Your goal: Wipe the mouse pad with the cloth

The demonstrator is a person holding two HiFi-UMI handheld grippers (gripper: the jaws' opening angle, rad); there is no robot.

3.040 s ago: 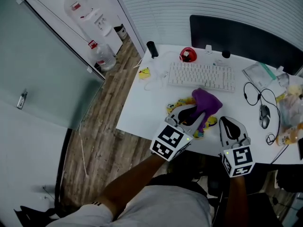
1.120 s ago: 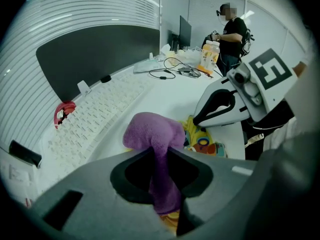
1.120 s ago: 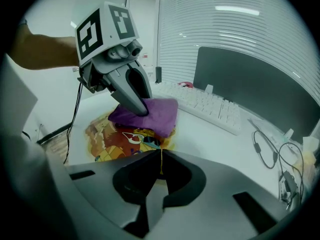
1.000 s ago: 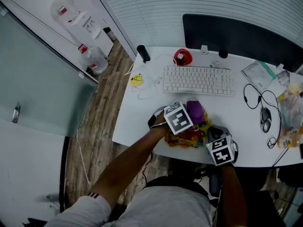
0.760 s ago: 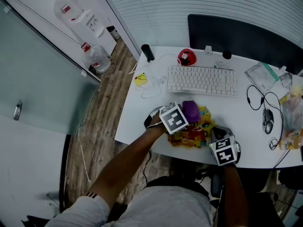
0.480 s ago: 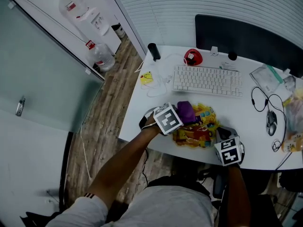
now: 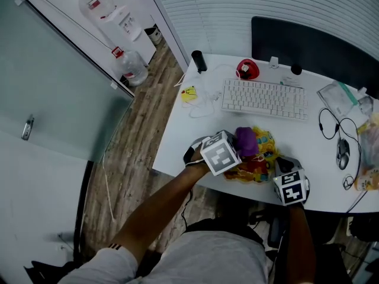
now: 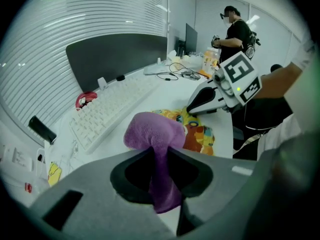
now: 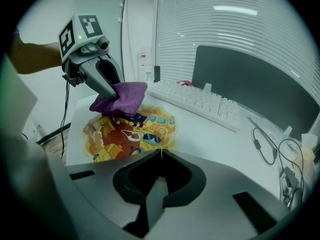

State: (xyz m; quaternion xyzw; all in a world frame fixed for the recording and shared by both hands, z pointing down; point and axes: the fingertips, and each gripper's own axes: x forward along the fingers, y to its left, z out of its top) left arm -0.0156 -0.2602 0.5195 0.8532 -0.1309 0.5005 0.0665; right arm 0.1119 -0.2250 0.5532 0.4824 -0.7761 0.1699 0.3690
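Your right tongs (image 9: 161, 156) are closed, pinching the near edge of the pad (image 9: 127, 131) on the counter (image 7: 177, 138). Farther in, your left tongs (image 8: 159, 151) clamp the bunched cloth (image 8: 155, 131), which rests on the pad's far-left part. The keyboard (image 7: 265, 98) lies beyond.

My left claw (image 8: 159, 153) pinches the purple cloth (image 8: 154, 131), bunched into a soft wad that rests on the mouse pad (image 9: 125, 132); the pad, a yellow-and-orange cartoon print, lies flat at the desk's (image 7: 192, 136) front edge; my right claw (image 9: 161, 153) nips its near edge.
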